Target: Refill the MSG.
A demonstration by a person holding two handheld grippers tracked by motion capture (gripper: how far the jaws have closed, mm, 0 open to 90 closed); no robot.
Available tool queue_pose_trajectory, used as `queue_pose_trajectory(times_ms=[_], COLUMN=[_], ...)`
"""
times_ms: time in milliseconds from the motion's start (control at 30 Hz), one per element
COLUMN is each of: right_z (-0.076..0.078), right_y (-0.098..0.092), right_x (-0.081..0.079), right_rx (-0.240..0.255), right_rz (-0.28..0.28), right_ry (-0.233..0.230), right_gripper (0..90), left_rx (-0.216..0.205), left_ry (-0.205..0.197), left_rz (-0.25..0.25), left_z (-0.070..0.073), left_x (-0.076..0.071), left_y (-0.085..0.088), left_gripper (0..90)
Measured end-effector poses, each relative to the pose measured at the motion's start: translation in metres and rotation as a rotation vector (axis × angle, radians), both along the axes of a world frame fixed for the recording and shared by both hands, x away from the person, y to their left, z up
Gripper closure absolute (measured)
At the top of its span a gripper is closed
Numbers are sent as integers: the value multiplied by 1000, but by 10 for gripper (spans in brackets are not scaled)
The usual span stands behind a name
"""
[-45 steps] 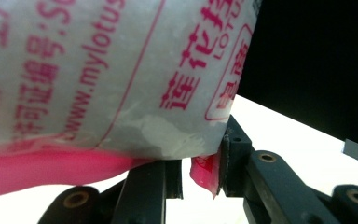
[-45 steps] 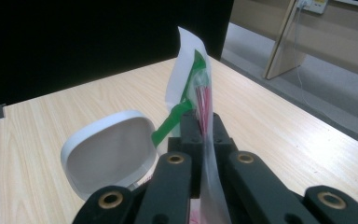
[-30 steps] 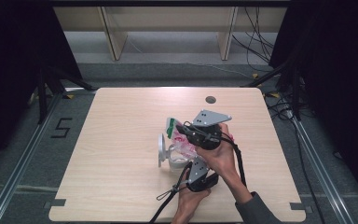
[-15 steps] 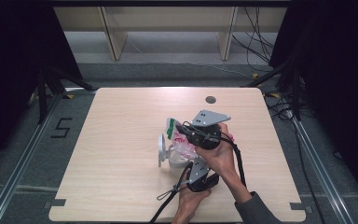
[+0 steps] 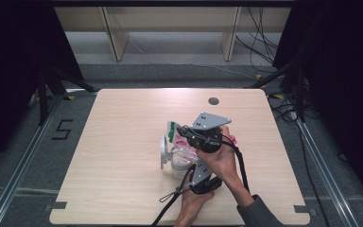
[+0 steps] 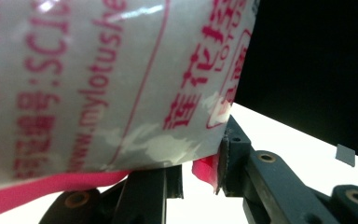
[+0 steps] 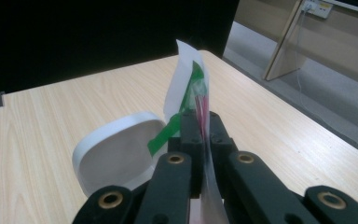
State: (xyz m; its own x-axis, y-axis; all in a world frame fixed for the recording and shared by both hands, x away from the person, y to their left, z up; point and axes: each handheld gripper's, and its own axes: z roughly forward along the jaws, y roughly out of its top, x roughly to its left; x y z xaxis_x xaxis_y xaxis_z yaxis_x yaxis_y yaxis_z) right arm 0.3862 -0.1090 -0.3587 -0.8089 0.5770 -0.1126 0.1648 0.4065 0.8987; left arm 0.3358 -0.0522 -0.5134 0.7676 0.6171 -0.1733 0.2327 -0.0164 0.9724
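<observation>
Glossy crinkly plastic wipes pack [image 5: 185,152], pink print; rounded white lid [image 7: 114,156]; thin green-edged tab [image 7: 193,88]

The pack [image 6: 98,79] I'm holding is looking like thin glossy plastic film, crinkly, catching glare over its pink print. Its flip lid [image 7: 116,156] is looking like smooth matt white plastic. My jaws are looking matt black, and the table [image 5: 123,123] is showing pale, smooth wood grain.

The surface [image 5: 123,142] lies open all around; near the middle, a wipes pack [image 5: 182,151] and its white lid [image 5: 163,152] block passage.
</observation>
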Motion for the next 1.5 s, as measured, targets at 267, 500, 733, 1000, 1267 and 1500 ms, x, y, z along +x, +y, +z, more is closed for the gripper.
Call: queue_pose_trajectory(times_ms=[267,500,733,1000,1267,1500], right_z=[1,1,1,2,1,1], right_y=[2,3,3,3,3,2], right_x=[-1,-2,-2,-1,0,1], right_rx=[-11,-13,-3,-11,-23,-6], right_rz=[2,9,-4,1,6,0], right_ry=[-12,8,6,-11,-4,1], right_gripper=[897,897,897,898,898,898], left_rx=[8,-5,-5,-9,-3,2], left_ry=[-1,-3,0,-3,-1,-3], left_rz=[5,1,2,-2,0,2], left_z=[2,2,2,1,2,2], left_x=[0,1,0,1,1,1], left_y=[0,-1,-1,-2,-1,-1], left_gripper=[746,746,746,746,746,747])
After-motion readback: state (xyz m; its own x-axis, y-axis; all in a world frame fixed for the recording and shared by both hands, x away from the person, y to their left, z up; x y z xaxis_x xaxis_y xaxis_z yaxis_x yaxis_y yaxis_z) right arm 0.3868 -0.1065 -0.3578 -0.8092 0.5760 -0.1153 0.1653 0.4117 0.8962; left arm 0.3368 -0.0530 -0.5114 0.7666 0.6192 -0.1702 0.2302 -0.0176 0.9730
